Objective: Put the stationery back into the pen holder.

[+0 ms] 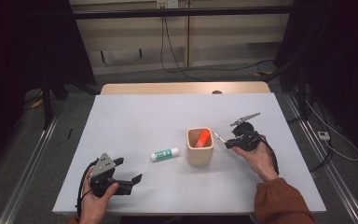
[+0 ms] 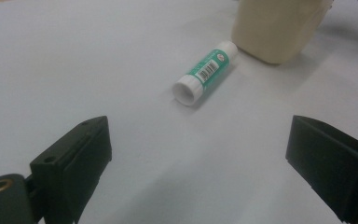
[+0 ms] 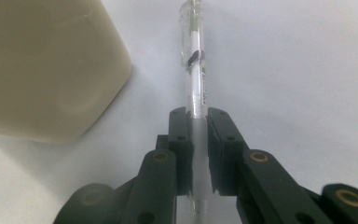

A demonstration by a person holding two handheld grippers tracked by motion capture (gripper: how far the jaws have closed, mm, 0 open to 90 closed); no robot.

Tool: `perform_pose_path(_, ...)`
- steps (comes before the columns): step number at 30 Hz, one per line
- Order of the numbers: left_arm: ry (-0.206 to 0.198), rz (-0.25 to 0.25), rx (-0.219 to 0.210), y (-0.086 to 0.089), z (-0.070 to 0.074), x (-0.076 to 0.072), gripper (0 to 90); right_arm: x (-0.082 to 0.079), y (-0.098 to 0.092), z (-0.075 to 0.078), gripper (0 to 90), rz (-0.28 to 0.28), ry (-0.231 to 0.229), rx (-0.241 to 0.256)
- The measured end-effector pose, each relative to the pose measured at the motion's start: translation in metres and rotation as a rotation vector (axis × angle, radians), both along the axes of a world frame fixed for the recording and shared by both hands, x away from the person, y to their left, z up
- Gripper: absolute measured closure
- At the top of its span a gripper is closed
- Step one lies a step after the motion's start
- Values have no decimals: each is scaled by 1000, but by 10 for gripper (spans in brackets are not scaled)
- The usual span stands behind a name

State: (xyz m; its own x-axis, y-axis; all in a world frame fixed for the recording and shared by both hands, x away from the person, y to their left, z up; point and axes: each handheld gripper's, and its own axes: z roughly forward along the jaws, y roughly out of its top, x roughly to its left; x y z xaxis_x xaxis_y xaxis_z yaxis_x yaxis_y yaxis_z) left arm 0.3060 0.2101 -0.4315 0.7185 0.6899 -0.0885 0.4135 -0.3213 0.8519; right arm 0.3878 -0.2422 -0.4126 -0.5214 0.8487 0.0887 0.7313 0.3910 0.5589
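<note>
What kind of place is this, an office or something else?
Probably a lab or recording room, not an ordinary office. The white table stands on carpet between metal floor rails, black curtains hang at both sides, and loose cables run from a wall socket.

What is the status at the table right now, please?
Right gripper shut on pen, beside cup. Left gripper open, facing glue stick. Orange marker in cup.

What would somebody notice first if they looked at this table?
Probably the beige cup in the middle of the white table, with something bright orange inside. Just right of it, the right gripper pinches a clear pen; a green-and-white glue stick lies left of the cup.
</note>
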Motion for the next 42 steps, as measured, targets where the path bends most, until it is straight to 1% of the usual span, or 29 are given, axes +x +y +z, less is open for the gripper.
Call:
perform_pose_path(11, -8, -15, 1, 1, 0, 0, 67, -7, -20, 26, 809, -5, -80, 65)
perform_pose_path(13, -23, -10, -1, 2, 1, 0, 67, -9, -22, 31, 809, -2, -98, 75)
perform_pose_path(17, -22, -14, 16, 2, 1, -1, 67, -13, -25, 41, 809, 9, -125, 95)
perform_pose_path(19, -31, -31, 24, 2, 1, -1, 67, -16, -25, 46, 809, 19, -138, 103)
perform_pose_path(20, -38, -31, 21, 1, 1, -1, 67, -17, -24, 49, 809, 23, -142, 105)
perform_pose_path(21, -40, -34, 26, 1, 1, -1, 67, -18, -24, 51, 810, 31, -149, 106)
perform_pose_path(29, -49, -31, 32, 1, 1, 0, 67, -32, -19, 67, 810, 90, -180, 138)
perform_pose_path(30, -47, -32, 29, 1, 0, 0, 67, -34, -18, 69, 810, 99, -181, 141)
perform_pose_path(33, -51, -42, 43, -1, 1, -1, 67, -40, -15, 70, 810, 126, -182, 143)
perform_pose_path(36, -65, -50, 48, -2, 1, 0, 67, -46, -13, 73, 810, 147, -187, 151)
perform_pose_path(38, -65, -48, 42, -2, 1, 0, 67, -50, -11, 76, 810, 165, -193, 155)
perform_pose_path(39, -71, -43, 51, -2, 2, 0, 67, -52, -11, 77, 809, 171, -194, 158)
perform_pose_path(41, -82, -42, 56, -3, 3, 0, 67, -57, -8, 79, 810, 182, -197, 154)
perform_pose_path(42, -84, -36, 58, -4, 3, 0, 67, -59, -7, 79, 810, 190, -197, 163)
